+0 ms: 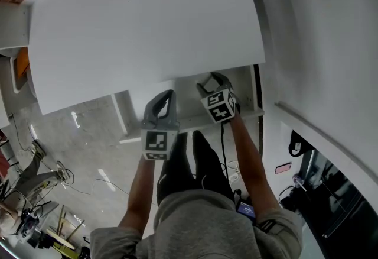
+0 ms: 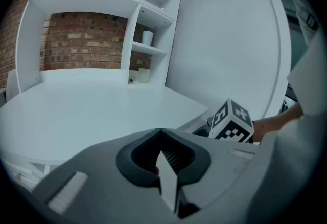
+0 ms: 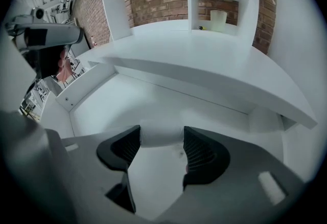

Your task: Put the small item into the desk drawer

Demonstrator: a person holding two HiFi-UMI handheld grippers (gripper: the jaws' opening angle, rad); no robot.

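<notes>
The desk drawer (image 1: 195, 117) stands pulled out under the white desk top (image 1: 147, 27). My right gripper (image 1: 214, 79) reaches over the open drawer, and in the right gripper view it (image 3: 161, 141) is shut on a small white item (image 3: 160, 134) pressed between its ribbed pads above the drawer's bare floor (image 3: 133, 100). To its left, at the drawer's front, my left gripper (image 1: 168, 96) hangs with its jaws together; in the left gripper view it (image 2: 161, 149) is shut on nothing. The right gripper's marker cube (image 2: 231, 119) shows there at the desk's edge.
White shelves against a brick wall stand at the desk's far end, with a pale cup (image 3: 218, 19) and a white cup (image 2: 147, 37) on them. The drawer's left wall (image 3: 84, 87) rises beside the right gripper. A white wall runs along the right. The person's legs (image 1: 192, 163) are below the drawer.
</notes>
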